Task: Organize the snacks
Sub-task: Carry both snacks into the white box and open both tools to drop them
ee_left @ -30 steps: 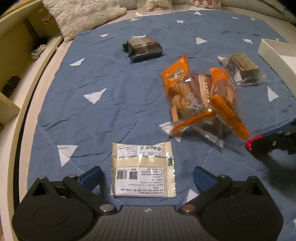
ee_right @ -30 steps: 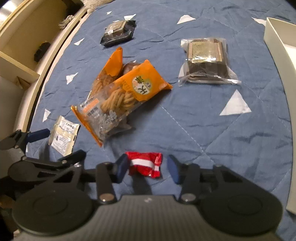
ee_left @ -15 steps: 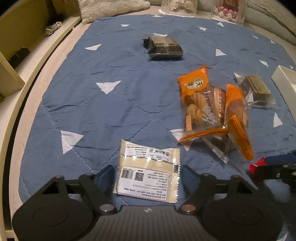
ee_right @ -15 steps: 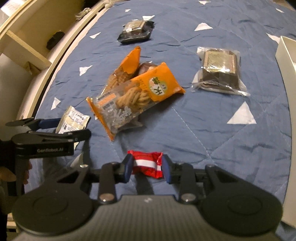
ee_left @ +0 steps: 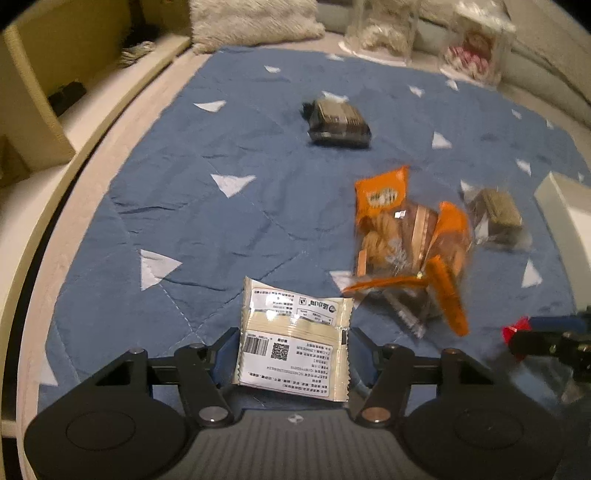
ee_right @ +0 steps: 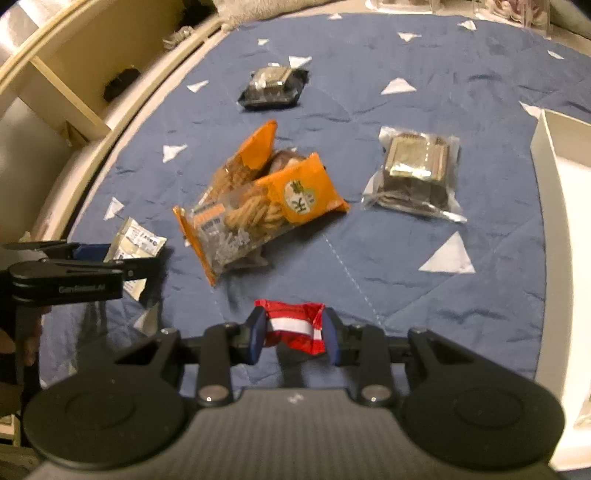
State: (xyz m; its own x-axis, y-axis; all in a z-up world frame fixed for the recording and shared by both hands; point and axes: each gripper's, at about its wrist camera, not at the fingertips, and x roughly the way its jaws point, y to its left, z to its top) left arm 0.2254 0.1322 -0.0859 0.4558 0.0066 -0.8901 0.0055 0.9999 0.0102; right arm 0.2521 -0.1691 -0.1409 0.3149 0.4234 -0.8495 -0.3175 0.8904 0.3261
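My left gripper [ee_left: 293, 350] is shut on a cream snack packet [ee_left: 295, 339] with a barcode label and holds it lifted off the blue quilt [ee_left: 221, 221]. My right gripper [ee_right: 293, 332] is shut on a small red and white candy packet [ee_right: 291, 326], also raised. Two orange twisted-biscuit bags [ee_right: 255, 199] lie in a heap mid-quilt. A dark wrapped cake [ee_right: 273, 88] lies farther back and a clear-wrapped brown cake [ee_right: 415, 173] lies to the right. The left gripper and its packet [ee_right: 133, 240] show at the left of the right wrist view.
A white box [ee_right: 565, 206] stands at the right edge of the quilt. A wooden shelf unit [ee_right: 66, 74] runs along the left. A fluffy cushion [ee_left: 255, 18] and clear display cases [ee_left: 476, 44] sit at the back.
Both grippers closed on their packets and lifted them off the quilt. The cream packet now tilts up between the left fingers; the red packet is pinched and raised.
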